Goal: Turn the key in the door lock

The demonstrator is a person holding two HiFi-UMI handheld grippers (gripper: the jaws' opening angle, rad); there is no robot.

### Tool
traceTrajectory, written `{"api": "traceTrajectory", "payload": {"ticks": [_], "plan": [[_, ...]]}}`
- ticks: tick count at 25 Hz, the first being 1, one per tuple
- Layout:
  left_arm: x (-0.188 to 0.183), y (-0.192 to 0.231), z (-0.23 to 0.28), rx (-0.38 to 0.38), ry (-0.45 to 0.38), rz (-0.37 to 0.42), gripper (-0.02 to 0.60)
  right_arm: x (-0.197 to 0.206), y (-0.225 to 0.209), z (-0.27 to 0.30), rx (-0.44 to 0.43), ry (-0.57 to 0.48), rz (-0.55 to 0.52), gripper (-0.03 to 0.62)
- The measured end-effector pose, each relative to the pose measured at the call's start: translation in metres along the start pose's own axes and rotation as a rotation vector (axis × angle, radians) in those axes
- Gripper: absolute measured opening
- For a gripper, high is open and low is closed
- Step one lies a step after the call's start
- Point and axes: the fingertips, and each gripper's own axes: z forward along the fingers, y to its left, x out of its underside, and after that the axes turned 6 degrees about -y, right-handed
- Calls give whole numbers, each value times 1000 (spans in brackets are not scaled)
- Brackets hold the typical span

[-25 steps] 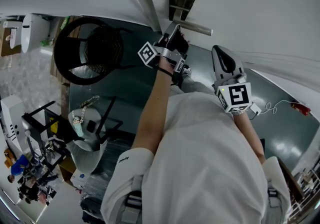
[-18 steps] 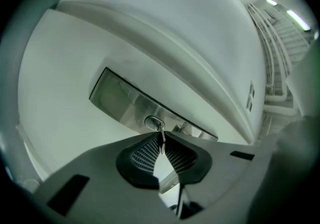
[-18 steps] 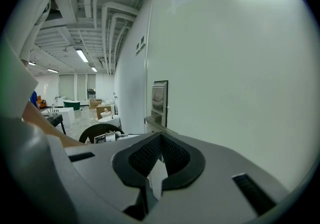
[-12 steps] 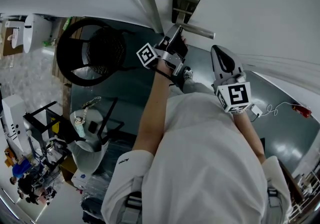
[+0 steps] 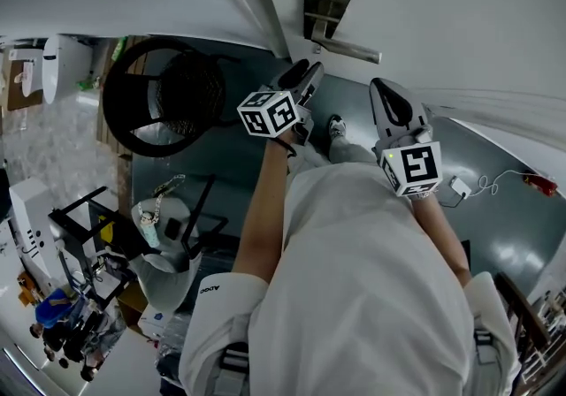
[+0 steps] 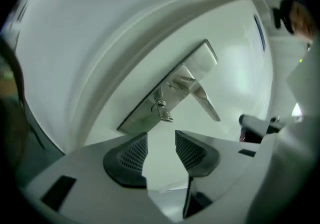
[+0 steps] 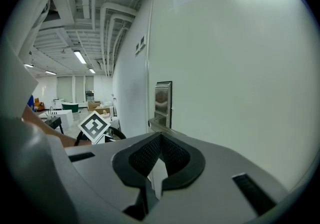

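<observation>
Head view looks steeply down from overhead onto the door (image 5: 442, 5) and its lock plate (image 5: 325, 7); left gripper view, tilted, faces that plate from close by; right gripper view, farther back, sights along the door toward it.

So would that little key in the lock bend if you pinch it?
Probably not: the key looks like shiny metal, so likely stiff. It's small and smooth, so it might slip. Seated in the lock plate, it should turn, not drop.

Open-plan office or lab: exposed ceiling ducts (image 7: 111, 22), strip lights (image 7: 80, 57), office chair (image 5: 184, 85).
</observation>
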Motion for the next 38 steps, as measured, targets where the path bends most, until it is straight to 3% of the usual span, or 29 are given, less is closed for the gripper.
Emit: {"api": "traceTrajectory", "payload": {"ticks": [4,8,11,14,17,20,30,38], "plan": [[-8,-1,-3,-170,40,503,178,0,7,-6,17,2,3,-8],[-11,-19,7,-221,26,961,178,-2,10,-13,41,-3,2,-8],[-11,-27,16,-253,30,1185,178,-2,8,-20,72,-3,2,-8],[-13,-21,25,-307,43,1261,174,0,5,-28,105,-1,4,-8],[-15,-20,30,-331,32,1254,87,2,1,-36,140,3,7,-8],[-16,-22,28,-342,-2,1212,74,2,-1,-43,167,5,10,-8],[-28,-17,22,-230,-130,603,67,11,-3,-51,208,17,24,-8],[-32,-12,19,-121,-197,224,63,9,-4,-49,210,14,20,-8]]}}
